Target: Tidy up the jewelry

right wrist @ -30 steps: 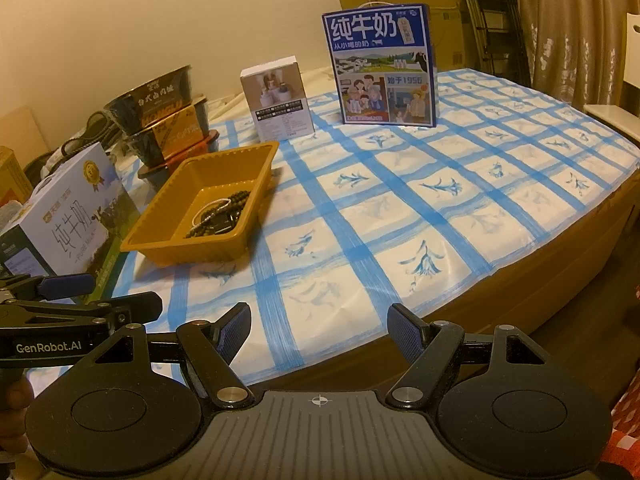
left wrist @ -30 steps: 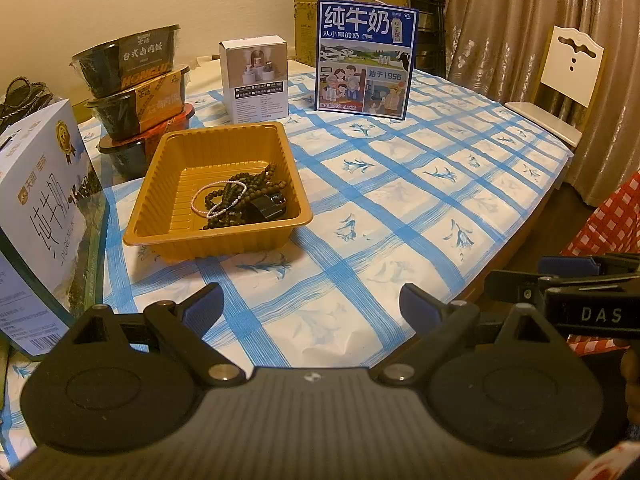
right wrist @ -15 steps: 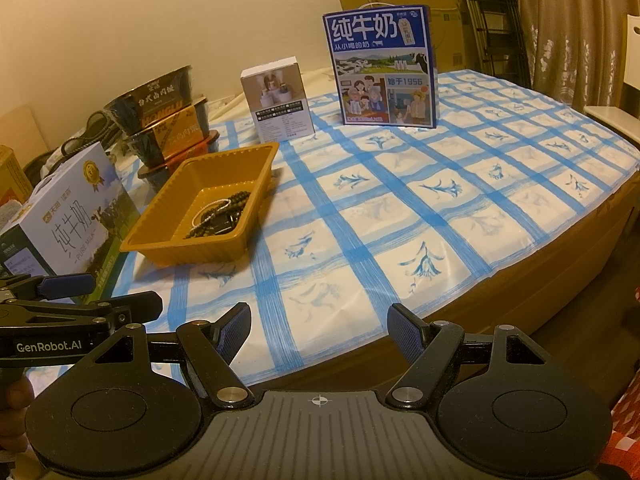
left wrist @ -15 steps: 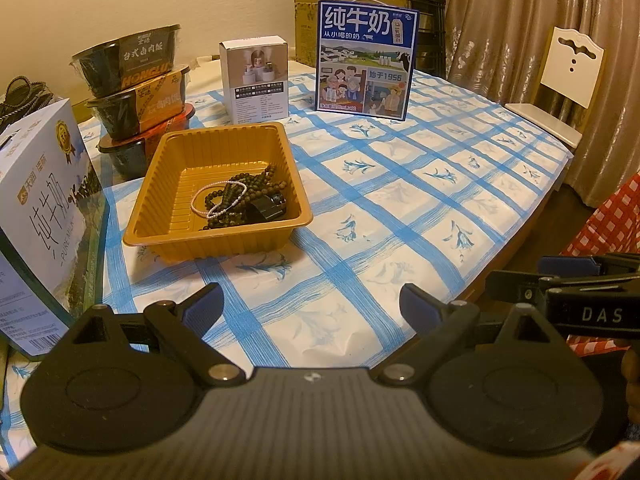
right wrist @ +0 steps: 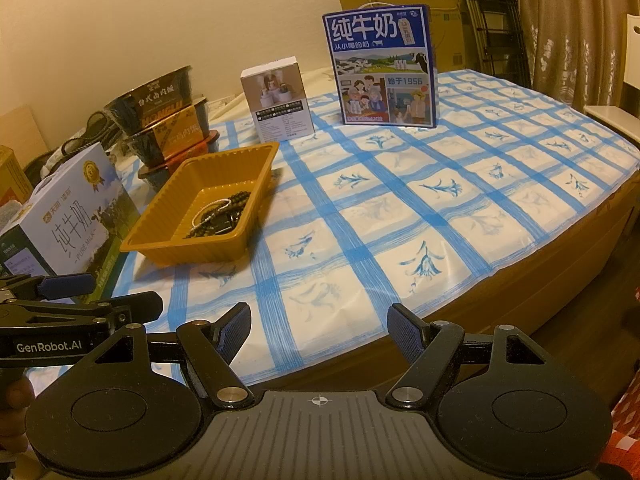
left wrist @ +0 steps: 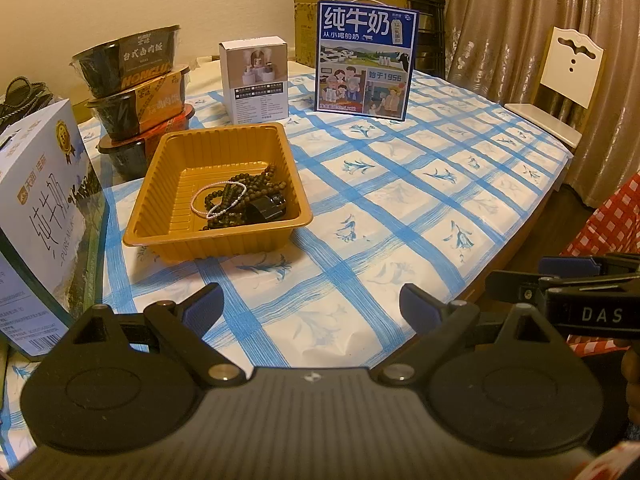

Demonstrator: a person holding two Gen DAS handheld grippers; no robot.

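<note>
An orange plastic tray [left wrist: 160, 184] [right wrist: 168, 216] sits on the blue-checked tablecloth. Inside lie a dark bead strand [left wrist: 260, 182] [right wrist: 236, 200], a thin white bead bracelet [left wrist: 218, 200] [right wrist: 210, 208] and a small black piece [left wrist: 268, 208]. My left gripper [left wrist: 310, 304] hangs open over the near table edge, well short of the tray, with nothing between its fingers. My right gripper [right wrist: 320, 326] is open too, near the front edge and to the right of the tray, and holds nothing.
A white milk carton [left wrist: 40, 216] [right wrist: 76, 212] stands left of the tray. Stacked noodle bowls [left wrist: 136, 92] [right wrist: 168, 120], a small white box [left wrist: 258, 80] [right wrist: 280, 100] and a blue milk box [left wrist: 364, 64] [right wrist: 384, 64] line the back. A white chair [left wrist: 560, 80] stands right.
</note>
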